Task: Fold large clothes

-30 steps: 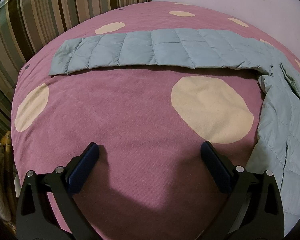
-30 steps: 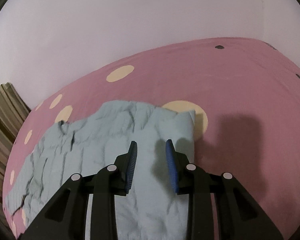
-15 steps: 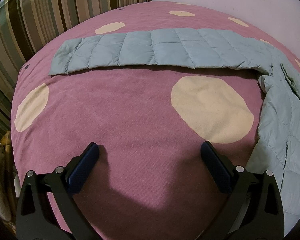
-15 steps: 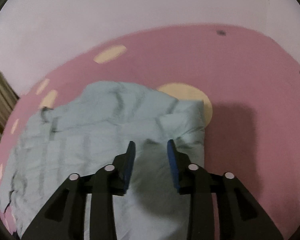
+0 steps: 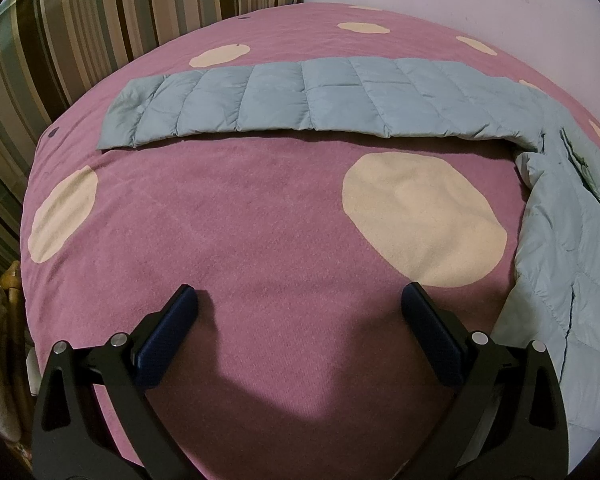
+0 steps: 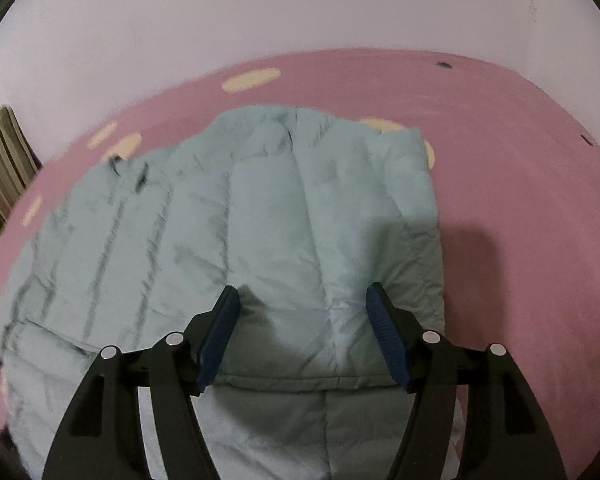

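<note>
A pale blue quilted puffer jacket lies on a pink bedspread with cream dots. In the left wrist view one sleeve [image 5: 320,100] stretches flat across the far side, and the jacket body [image 5: 572,248] lies at the right edge. My left gripper [image 5: 300,308] hovers wide open over bare bedspread with nothing between its pads. In the right wrist view the jacket body [image 6: 260,220] fills the middle, with a folded-over edge near the fingers. My right gripper [image 6: 304,312] stands just above that fabric; its jaws are opening and the pads do not press on the cloth.
A striped brown and green cushion [image 5: 80,40] stands behind the bed at the upper left. A pale wall [image 6: 260,12] runs along the far side. A wicker chair [image 5: 4,320] shows beside the bed's left edge. The pink bedspread [image 6: 520,200] lies bare to the jacket's right.
My right gripper has moved in lower over the jacket and its jaws have spread from nearly shut to wide apart. The left gripper and the sleeve have not moved.
</note>
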`<state>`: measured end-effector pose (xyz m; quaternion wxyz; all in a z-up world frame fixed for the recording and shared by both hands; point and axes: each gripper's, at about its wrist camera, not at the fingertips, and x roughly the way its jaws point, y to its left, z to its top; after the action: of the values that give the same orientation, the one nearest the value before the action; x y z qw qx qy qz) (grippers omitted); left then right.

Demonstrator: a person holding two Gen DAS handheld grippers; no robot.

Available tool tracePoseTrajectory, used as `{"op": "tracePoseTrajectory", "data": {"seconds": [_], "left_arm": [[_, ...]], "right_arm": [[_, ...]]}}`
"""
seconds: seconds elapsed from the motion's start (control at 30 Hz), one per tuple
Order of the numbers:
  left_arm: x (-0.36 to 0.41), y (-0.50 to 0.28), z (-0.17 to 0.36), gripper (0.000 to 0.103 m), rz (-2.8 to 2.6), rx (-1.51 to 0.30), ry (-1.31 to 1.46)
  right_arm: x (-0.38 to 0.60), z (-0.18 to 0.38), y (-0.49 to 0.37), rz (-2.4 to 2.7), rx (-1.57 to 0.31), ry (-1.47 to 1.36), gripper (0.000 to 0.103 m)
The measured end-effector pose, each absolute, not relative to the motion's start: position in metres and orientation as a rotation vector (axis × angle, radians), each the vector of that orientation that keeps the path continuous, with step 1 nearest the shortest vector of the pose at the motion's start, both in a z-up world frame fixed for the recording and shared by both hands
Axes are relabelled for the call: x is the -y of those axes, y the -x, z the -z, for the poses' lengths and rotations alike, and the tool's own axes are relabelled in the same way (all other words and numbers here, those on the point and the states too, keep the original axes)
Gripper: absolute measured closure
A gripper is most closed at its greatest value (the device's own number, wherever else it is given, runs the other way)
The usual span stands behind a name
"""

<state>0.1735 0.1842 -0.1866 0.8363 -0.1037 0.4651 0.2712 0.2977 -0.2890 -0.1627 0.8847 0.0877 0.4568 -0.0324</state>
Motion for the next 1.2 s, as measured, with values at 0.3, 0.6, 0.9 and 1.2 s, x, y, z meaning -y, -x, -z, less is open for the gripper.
{"op": "tracePoseTrajectory", "data": {"seconds": [0.3,0.6,0.9,1.2], "left_arm": [[-0.184,-0.173,0.187,0.002,-0.567,-0.983,0.231],[-0.236,-0.150,0.165,0.002,-0.597,-0.886,0.371],[-0.342,-0.152,0.172,0.005,-0.554,-0.732,0.682],[-0.390,-0.171,0.178,0.025,-0.595,-0.602,0.800]], "right_arm": [[0.282,0.182,-0.300,0.100,-0.947,-0.104,0.036],[0.282,0.182,-0.298,0.090,-0.930,-0.115,0.034],[0.282,0.181,-0.297,0.088,-0.922,-0.118,0.033],[0.282,0.181,-0.296,0.091,-0.919,-0.114,0.033]]}}
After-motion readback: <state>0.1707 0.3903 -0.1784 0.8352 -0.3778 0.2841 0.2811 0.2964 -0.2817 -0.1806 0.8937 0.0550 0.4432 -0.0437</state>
